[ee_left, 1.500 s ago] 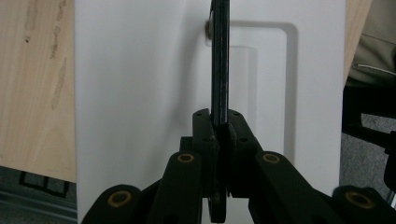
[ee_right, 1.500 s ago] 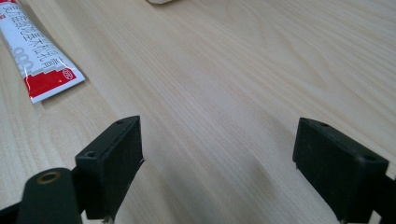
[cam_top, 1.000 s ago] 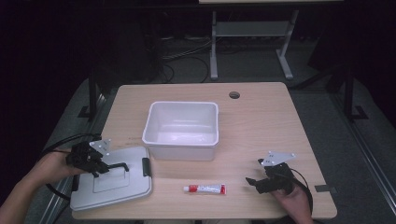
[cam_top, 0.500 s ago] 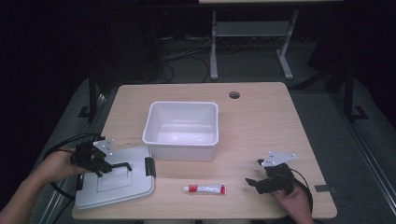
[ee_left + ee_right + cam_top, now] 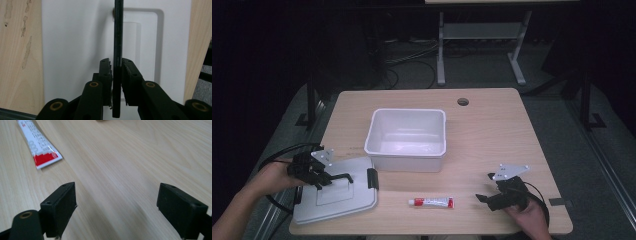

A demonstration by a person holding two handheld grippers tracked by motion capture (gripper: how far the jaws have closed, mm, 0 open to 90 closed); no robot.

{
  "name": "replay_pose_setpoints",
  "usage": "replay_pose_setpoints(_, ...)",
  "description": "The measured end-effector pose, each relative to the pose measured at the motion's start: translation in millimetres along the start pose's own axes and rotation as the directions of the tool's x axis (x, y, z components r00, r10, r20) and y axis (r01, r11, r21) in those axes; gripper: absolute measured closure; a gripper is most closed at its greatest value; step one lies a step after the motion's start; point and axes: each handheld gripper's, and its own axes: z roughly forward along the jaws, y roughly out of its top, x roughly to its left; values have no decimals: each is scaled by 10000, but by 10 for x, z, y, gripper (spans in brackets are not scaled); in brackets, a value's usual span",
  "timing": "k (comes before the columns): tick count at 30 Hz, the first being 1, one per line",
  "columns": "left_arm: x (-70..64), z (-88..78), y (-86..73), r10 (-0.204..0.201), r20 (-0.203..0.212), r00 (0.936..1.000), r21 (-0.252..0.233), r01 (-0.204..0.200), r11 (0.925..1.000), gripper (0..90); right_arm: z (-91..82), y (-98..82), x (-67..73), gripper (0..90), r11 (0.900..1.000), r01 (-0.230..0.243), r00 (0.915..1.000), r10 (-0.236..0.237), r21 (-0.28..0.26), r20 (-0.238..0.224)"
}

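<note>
Our left gripper (image 5: 331, 179) sits over the white lid (image 5: 337, 200), its jaws either side of the lid's black handle (image 5: 118, 50). From the left gripper view we look straight along that thin black handle, which runs up from between the two pads; the right pad looks to be against it and the left shows a sliver of gap, and the jaws have just been opening a little, so we read the grip as barely loosened with the handle between them. The lid lies flat beneath this gripper, at the near left corner of the wooden table (image 5: 492, 130), with a black clip (image 5: 372, 178) on the edge just beyond our jaw tips.

Our right gripper (image 5: 484, 199) rests low over the table at the near right, jaws spread wide with nothing between them. Ahead of it and to its left lies the small white and red tube (image 5: 431, 202), well apart from the pads; in the right gripper view the tube's red crimped end (image 5: 46, 158) points toward us. The open white bin (image 5: 407, 140) stands beyond both grippers, between them, just past the lid's far edge.
</note>
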Motion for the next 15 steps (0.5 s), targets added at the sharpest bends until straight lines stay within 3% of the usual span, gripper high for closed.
replay_pose_setpoints(8,-23,-21,29,79,-163,9998,-99,-81,9999,711,-81,108,31,154,9967,634,9975,-649,512,276)
replay_pose_setpoints(15,-16,-51,14,-41,-314,9995,-155,36,9999,647,-119,248,137,154,9910,1121,9937,-1119,731,-77)
